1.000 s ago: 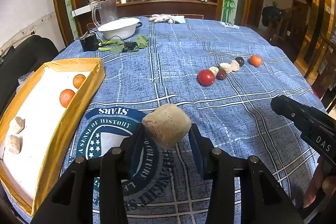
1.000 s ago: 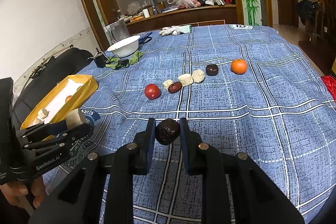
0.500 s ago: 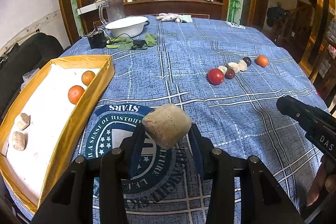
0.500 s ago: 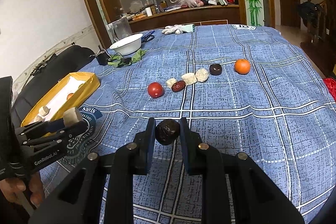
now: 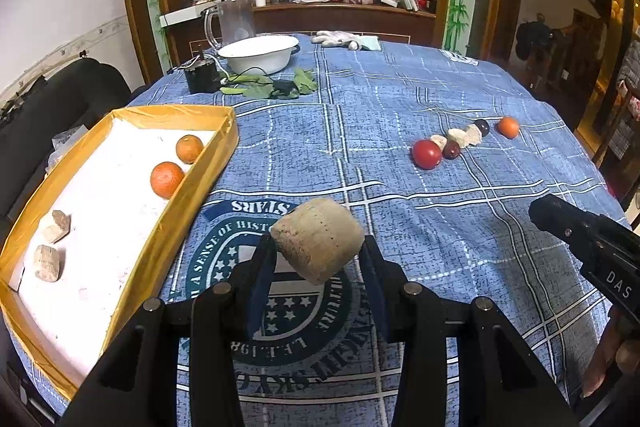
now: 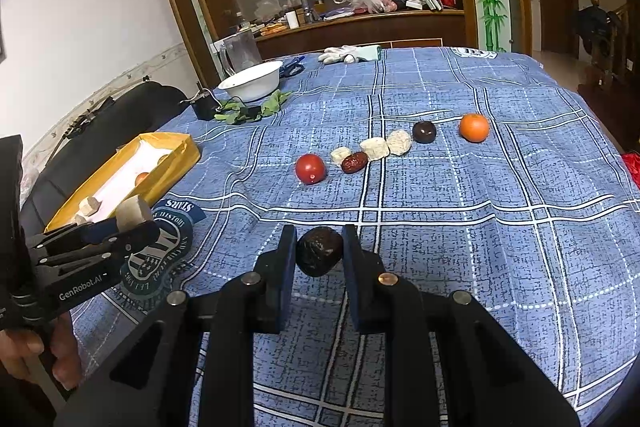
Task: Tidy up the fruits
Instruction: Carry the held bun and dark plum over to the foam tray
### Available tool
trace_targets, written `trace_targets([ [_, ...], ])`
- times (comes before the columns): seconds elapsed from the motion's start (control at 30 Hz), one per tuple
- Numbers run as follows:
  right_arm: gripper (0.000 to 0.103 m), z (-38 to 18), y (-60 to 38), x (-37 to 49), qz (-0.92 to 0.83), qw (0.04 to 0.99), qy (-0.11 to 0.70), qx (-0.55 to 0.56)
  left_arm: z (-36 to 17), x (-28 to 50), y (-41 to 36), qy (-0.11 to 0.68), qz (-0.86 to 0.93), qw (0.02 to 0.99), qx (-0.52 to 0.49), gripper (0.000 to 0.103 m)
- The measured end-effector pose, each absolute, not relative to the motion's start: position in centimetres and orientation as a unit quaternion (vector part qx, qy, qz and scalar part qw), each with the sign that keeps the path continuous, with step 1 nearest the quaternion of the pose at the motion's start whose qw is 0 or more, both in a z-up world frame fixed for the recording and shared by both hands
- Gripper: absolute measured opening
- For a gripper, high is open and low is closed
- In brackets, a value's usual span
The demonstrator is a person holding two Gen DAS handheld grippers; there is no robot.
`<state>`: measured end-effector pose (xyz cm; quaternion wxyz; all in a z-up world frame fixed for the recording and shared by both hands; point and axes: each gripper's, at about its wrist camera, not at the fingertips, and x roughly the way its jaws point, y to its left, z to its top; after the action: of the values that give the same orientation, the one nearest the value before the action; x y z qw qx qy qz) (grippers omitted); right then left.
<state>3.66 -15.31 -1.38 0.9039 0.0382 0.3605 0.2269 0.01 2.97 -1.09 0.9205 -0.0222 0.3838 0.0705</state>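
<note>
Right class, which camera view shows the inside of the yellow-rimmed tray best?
The left wrist view: the yellow-rimmed tray lies open, showing two oranges and two beige chunks on its white floor. In the right wrist view the tray is distant, its near wall hiding most contents.

A table under a blue plaid tablecloth (image 5: 360,107) carries everything. Left of the left gripper's jaws and just ahead lies a yellow tray (image 5: 192,183). Far ahead of those jaws stand a white bowl (image 5: 260,54), a small black box (image 5: 201,77) and green leaves (image 5: 276,89), with white gloves (image 5: 340,38) beyond. Ahead of the right gripper's jaws runs a loose row: a red tomato (image 6: 310,168), a red date (image 6: 354,162), three pale chunks (image 6: 375,148), a dark round fruit (image 6: 424,131) and an orange (image 6: 474,127).
</note>
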Motion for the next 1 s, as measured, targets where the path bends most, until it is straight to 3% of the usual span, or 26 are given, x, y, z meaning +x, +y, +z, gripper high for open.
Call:
trace_targets([
  [1.0,0.024,1.3,-7.7,2.4,0.311,0.888,0.339,0.003,1.5,-3.5,11.4,0.353,0.168,0.918,-0.069,0.042],
])
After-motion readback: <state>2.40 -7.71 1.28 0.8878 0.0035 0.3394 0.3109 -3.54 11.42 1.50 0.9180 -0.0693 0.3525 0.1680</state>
